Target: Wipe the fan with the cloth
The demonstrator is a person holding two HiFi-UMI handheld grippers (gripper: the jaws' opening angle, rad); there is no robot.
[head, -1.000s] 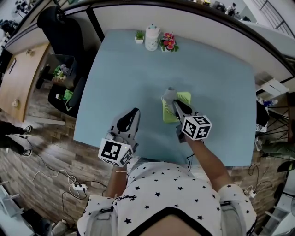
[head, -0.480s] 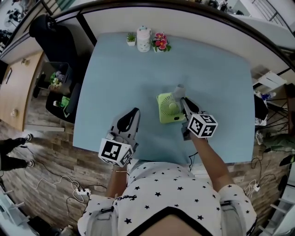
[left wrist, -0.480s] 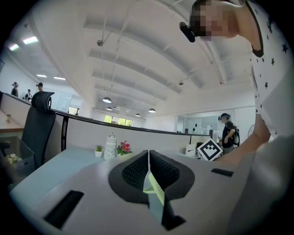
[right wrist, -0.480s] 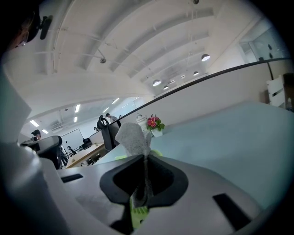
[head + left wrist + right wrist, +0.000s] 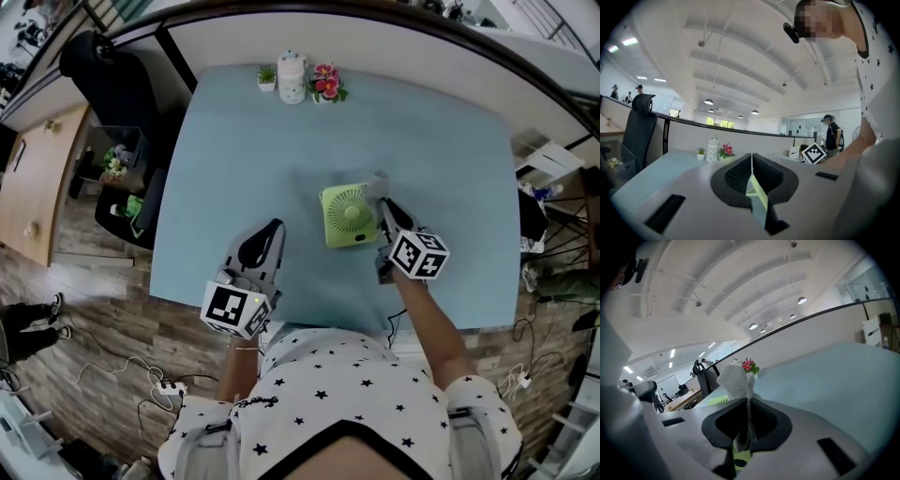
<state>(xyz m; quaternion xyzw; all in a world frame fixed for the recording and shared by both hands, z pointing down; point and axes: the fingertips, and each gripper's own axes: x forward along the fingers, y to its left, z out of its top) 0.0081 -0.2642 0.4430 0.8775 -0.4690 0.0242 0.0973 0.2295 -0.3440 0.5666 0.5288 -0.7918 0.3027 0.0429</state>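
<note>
From the head view, your right hand-held gripper [image 5: 383, 202] sits over the right half of the light blue table [image 5: 244, 169], with its marker cube [image 5: 419, 255] nearest you. A grey cloth [image 5: 377, 184] pokes out past its tips at the far right corner of the green fan [image 5: 345, 216]. Whether the cloth actually touches that corner is hard to tell from here. The fan stands right of the table's centre with its round grille facing the camera. Your left hand-held gripper [image 5: 271, 231] is near the table's front edge, well apart from the fan and pointing away from you. A small potted plant [image 5: 267, 78], a white jar [image 5: 292, 77] and some pink flowers [image 5: 326, 83] stand in a row at the far edge. A black chair [image 5: 111, 77] is off to the left.

In the left gripper view, your left hand-held gripper [image 5: 751, 163] has its jaws pressed together with nothing caught between them. A pale green strip shows low in the gap, probably the fan's edge. The plant [image 5: 701, 151], jar [image 5: 712, 148] and flowers [image 5: 726, 150] show beyond, and the other gripper's marker cube [image 5: 814, 153] is to the right.

In the right gripper view, your right hand-held gripper [image 5: 748, 405] is clamped on the cloth [image 5: 736, 380], which bunches upright above the jaws. The fan [image 5: 718, 400] shows green just left of them, and the flowers [image 5: 749, 365] stand far behind.
</note>
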